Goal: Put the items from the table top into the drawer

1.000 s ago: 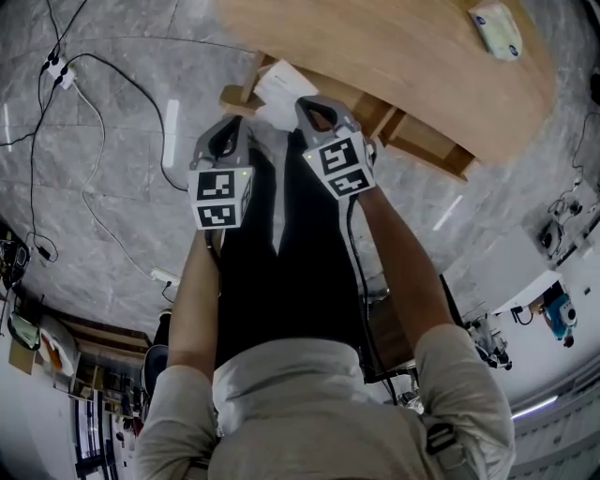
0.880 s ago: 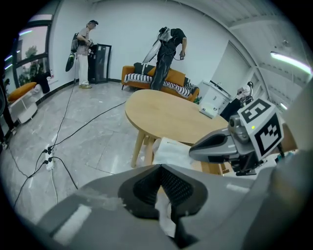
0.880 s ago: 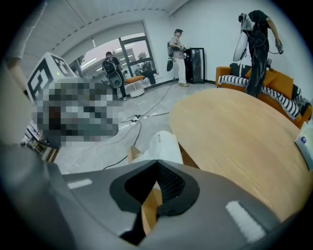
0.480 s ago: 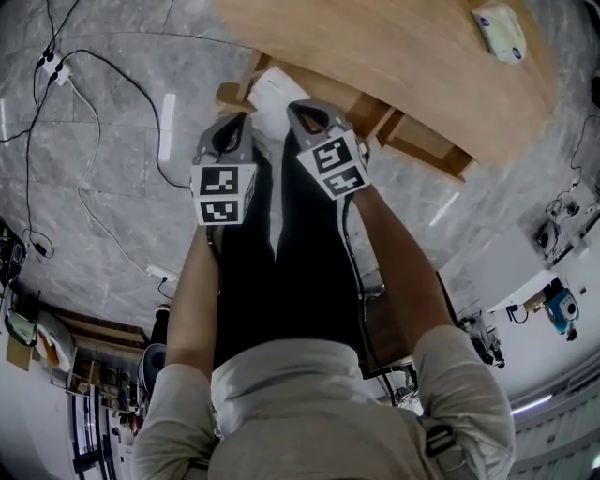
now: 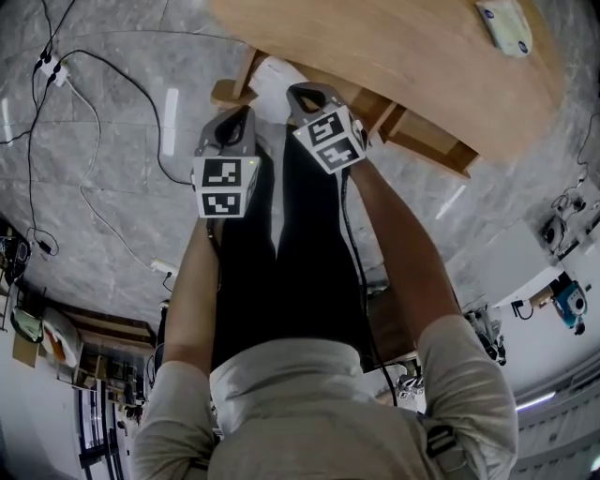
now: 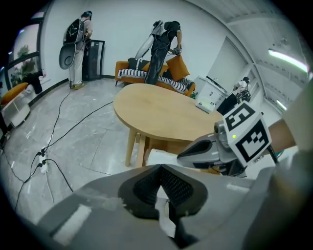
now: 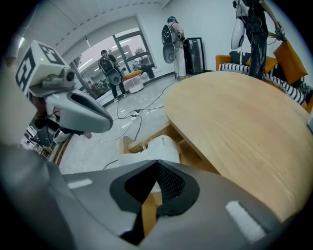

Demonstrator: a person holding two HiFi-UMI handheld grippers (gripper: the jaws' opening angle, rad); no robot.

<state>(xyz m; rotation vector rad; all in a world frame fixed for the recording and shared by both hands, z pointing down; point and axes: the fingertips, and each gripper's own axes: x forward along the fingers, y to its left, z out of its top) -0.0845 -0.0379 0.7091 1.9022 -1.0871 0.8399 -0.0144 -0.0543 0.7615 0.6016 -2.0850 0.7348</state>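
Observation:
A round wooden table (image 5: 403, 56) carries a white packet (image 5: 504, 21) near its far edge; the packet (image 6: 208, 101) also shows in the left gripper view. Under the table's near rim an open wooden drawer (image 7: 128, 142) holds a white bag (image 7: 159, 145), which appears in the head view as the white bag (image 5: 272, 75) too. My left gripper (image 5: 239, 114) hangs just short of the drawer, jaws shut and empty (image 6: 160, 167). My right gripper (image 5: 305, 92) is beside it, over the drawer's edge, also shut with nothing in it (image 7: 157, 162).
Black cables and a white power strip (image 5: 54, 67) trail across the grey marble floor on the left. An orange sofa (image 6: 146, 73) and people stand far behind the table. The wearer's black-trousered legs (image 5: 300, 262) fill the middle of the head view.
My right gripper has sunk toward the drawer and the table's rim. The left gripper has barely shifted. Both stay shut.

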